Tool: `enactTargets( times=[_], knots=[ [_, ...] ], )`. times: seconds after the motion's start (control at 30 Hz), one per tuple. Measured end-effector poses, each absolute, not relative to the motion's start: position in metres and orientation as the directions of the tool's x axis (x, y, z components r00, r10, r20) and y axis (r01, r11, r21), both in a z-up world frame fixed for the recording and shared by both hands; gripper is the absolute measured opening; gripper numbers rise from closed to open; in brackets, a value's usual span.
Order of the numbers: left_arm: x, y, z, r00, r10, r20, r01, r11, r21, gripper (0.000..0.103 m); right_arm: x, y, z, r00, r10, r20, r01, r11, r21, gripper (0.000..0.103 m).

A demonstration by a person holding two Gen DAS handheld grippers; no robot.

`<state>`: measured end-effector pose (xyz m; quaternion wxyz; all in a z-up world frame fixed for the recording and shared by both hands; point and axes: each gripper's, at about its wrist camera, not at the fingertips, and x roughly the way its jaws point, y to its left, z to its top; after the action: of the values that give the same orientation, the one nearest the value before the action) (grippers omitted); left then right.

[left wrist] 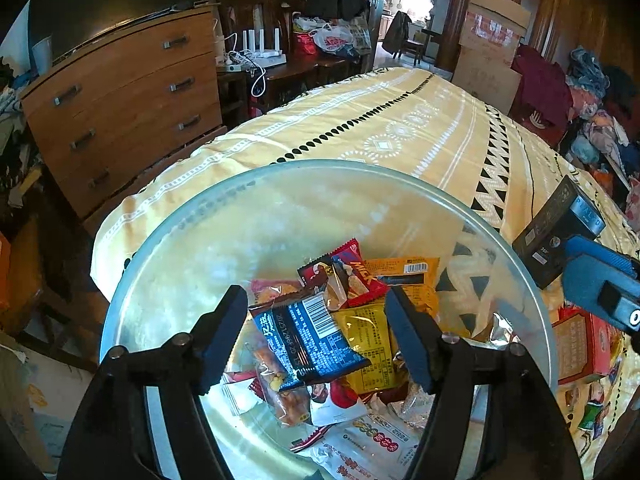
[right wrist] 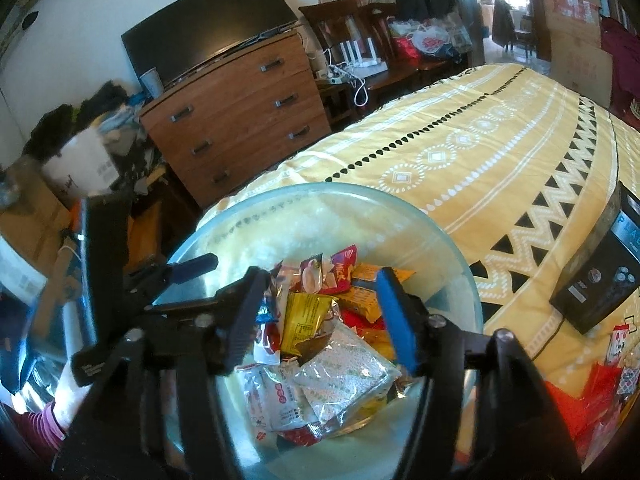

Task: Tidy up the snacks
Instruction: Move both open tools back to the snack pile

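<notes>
A wide glass bowl (left wrist: 132, 280) stands on the yellow patterned bed cover and holds a heap of snack packets. My left gripper (left wrist: 316, 300) hangs open over the heap. A black and blue packet (left wrist: 312, 340) lies loose between its fingers, touching neither pad. Beneath it are a yellow packet (left wrist: 368, 344) and a red one (left wrist: 360, 276). My right gripper (right wrist: 322, 280) is open over the same bowl (right wrist: 460, 264), above a yellow packet (right wrist: 304, 320) and a white speckled packet (right wrist: 344, 376), gripping nothing. Its blue finger (left wrist: 596, 280) shows at the right edge of the left wrist view.
A black box (right wrist: 600, 276) lies on the bed right of the bowl, with a red carton (left wrist: 580, 344) and loose snacks (right wrist: 616, 352) nearer. A wooden chest of drawers (left wrist: 120, 112) stands beyond the bed's left edge, amid floor clutter.
</notes>
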<state>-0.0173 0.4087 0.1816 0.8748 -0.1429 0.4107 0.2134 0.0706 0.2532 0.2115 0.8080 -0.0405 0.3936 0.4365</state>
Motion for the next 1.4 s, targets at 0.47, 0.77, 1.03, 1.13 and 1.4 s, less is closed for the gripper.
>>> enactTargets(
  times=[0.47,0.77,1.03,1.13,1.4],
  knots=[
    [-0.02,0.403,0.187,0.575,0.268,-0.773,-0.493,0.867,-0.066,0.073,0.066,0.24,0.218,0.329,0.685,-0.65,-0.736,0.617,0.278,0.078],
    [-0.027,0.371,0.206,0.648,0.227,-0.727,-0.433,0.895,-0.107,0.073,0.028,0.196,0.233,0.409,0.723,-0.557,-0.738,0.621,0.264,0.079],
    [-0.032,0.243,0.236,0.777,0.047,-0.628,-0.118,0.99,-0.071,0.073,-0.052,0.076,0.195,0.562,0.636,-0.529,-0.625,0.745,0.231,0.083],
    [-0.034,0.177,0.235,0.781,-0.096,-0.618,0.065,0.995,-0.073,0.076,-0.068,0.019,0.159,0.575,0.559,-0.597,-0.52,0.813,0.261,0.083],
    [-0.002,0.051,0.154,0.564,-0.331,-0.757,0.294,0.937,-0.19,0.077,-0.074,-0.113,0.085,0.573,0.365,-0.734,-0.252,0.93,0.266,0.082]
  ],
)
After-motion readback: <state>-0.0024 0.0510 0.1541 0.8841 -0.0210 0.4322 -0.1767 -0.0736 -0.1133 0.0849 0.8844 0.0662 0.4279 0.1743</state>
